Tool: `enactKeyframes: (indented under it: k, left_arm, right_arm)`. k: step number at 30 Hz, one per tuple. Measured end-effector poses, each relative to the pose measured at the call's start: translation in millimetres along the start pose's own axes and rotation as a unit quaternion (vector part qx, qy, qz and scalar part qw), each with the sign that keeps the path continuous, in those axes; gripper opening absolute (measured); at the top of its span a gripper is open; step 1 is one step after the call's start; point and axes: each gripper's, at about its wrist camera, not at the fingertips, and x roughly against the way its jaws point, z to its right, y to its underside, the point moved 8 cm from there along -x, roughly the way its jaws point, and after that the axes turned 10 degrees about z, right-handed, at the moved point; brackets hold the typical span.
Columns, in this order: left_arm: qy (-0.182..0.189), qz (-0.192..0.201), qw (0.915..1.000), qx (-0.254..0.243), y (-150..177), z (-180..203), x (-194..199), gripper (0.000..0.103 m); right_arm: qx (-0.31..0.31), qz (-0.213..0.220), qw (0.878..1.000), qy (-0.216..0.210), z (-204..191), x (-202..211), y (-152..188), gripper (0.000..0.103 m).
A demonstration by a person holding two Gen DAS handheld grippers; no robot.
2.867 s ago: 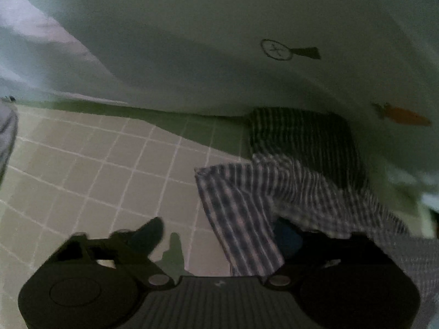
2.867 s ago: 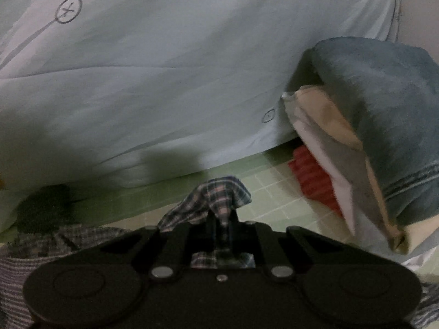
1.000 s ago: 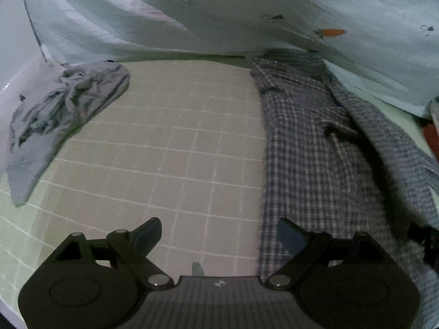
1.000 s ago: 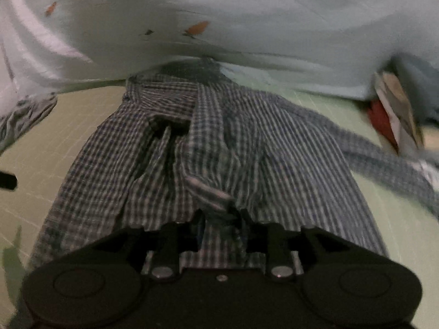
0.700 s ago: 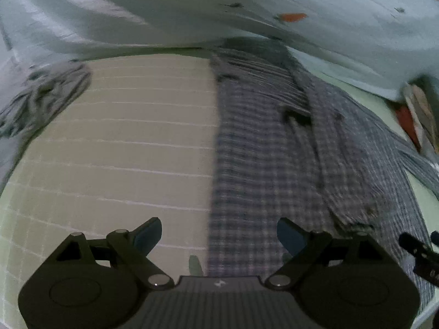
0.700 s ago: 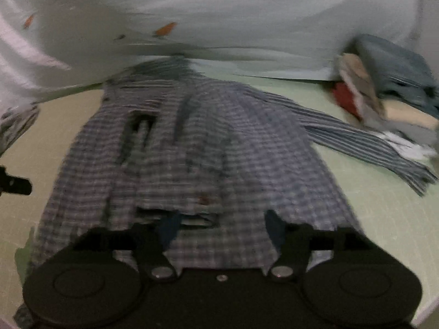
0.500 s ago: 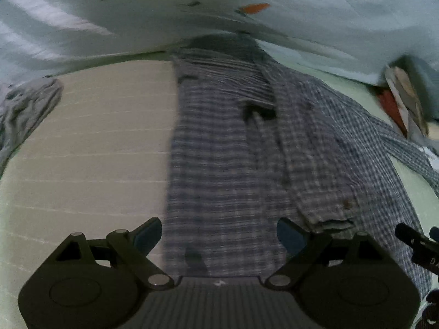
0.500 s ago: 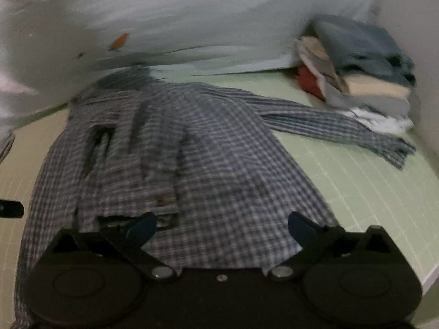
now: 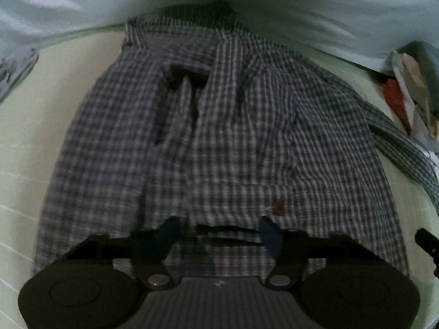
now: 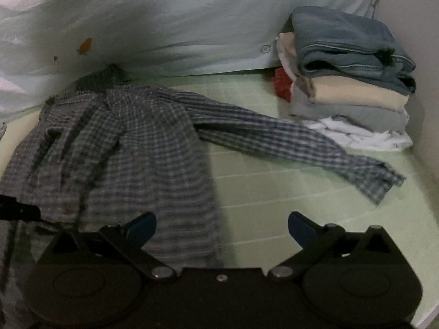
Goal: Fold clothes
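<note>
- Left gripper (image 9: 219, 231): low over the near hem of the shirt, jaws closing; hem cloth lies between the blue fingertips (image 9: 270, 234), pads not pressing on it as far as the left wrist view shows. Nothing held.
- Right gripper (image 10: 221, 226): jaws spread wide and released, empty; left fingertip (image 10: 141, 226) over the right edge of the shirt, the other fingertip over bare mat.
- Bedding (image 10: 192, 22): pale blue-green, printed with small orange and dark motifs; bunched along the far side, touching the shirt's collar end.
- Mat (image 10: 288, 192): light green with a white grid; carries everything listed below.
- Shirt (image 9: 219, 137): blue-and-white plaid, button-front; spread flat on the mat, collar (image 9: 192, 13) far, hem near. One brown button (image 9: 278, 207) shows near the hem. The right sleeve (image 10: 301, 142) stretches out sideways across the mat, its cuff lying just in front of the stack.
- Stack of folded clothes (image 10: 351, 82): far right corner of the mat, against a white wall; blue-grey piece on top, then cream, grey and white layers; a red piece shows behind it.
- Grey garment (image 9: 13, 68): crumpled, at the far left edge of the left wrist view, well apart from the shirt.
</note>
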Motion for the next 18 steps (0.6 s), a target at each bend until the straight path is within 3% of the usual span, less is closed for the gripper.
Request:
enactKeyframes:
  k: [1, 3, 6, 13, 18]
  left_arm:
    - [-0.008, -0.004, 0.9999, 0.007, 1.1, 1.0, -3.8, 0.048]
    - [-0.025, -0.008, 0.9993, 0.024, 1.6, 0.7, -8.0, 0.025]
    - [-0.033, 0.002, 0.9979, 0.056, 0.5, -4.1, -6.0, 0.006]
    - [-0.038, 0.046, 0.9960, 0.067, -9.6, -10.7, 19.6, 0.004]
    - [-0.034, 0.074, 0.9938, 0.076, -16.8, -23.8, 50.0, 0.004]
  right_arm:
    - [0.003, -0.002, 1.000, -0.002, 7.8, -2.9, 1.2, 0.103]
    - [0.011, -0.008, 1.000, -0.003, 20.4, -5.6, 3.5, 0.103]
    - [0.016, -0.006, 1.000, -0.004, 34.7, -5.0, 5.0, 0.103]
    - [0.018, -0.004, 1.000, -0.010, 46.4, -4.9, 7.7, 0.103]
    - [0.017, -0.001, 1.000, -0.023, 31.2, -1.1, 8.9, 0.103]
